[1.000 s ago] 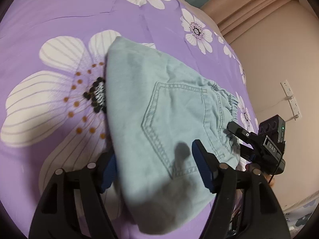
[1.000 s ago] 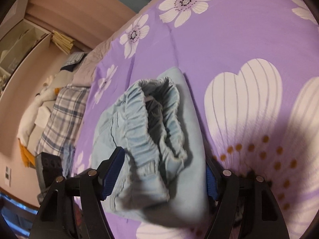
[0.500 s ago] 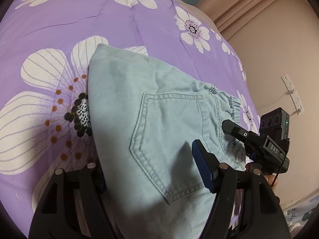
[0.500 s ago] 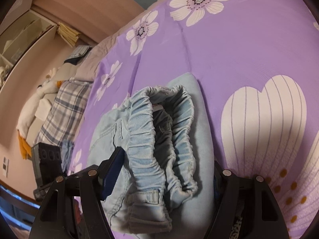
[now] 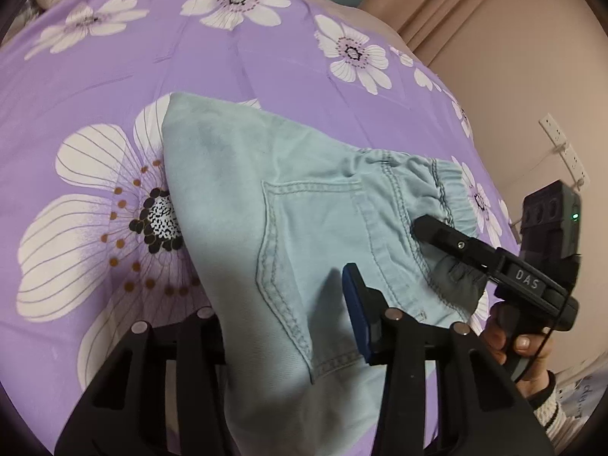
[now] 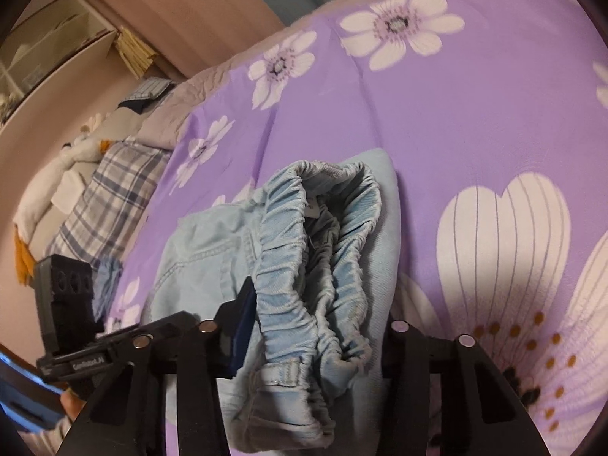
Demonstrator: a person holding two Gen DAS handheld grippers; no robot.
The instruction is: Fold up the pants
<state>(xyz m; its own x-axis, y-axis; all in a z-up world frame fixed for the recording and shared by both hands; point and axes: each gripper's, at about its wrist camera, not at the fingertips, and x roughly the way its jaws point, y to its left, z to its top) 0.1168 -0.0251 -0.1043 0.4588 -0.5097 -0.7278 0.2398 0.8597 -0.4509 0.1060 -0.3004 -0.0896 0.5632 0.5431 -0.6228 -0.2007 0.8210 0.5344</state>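
Light blue denim pants lie folded on a purple flowered bedsheet, back pocket up. My left gripper is open, its fingers astride the near edge of the folded pants; the left finger is hidden under the cloth. In the right wrist view the elastic waistband bunches between the open fingers of my right gripper. The right gripper also shows in the left wrist view, at the waistband end. The left gripper shows in the right wrist view, at the far left.
A plaid pillow and white bedding lie at the bed's far left. A beige wall with a power strip stands to the right of the bed. Curtains hang behind the bed.
Both grippers have moved forward along the pants, so the cloth lies deeper between the fingers. The pants have shifted little on the sheet.
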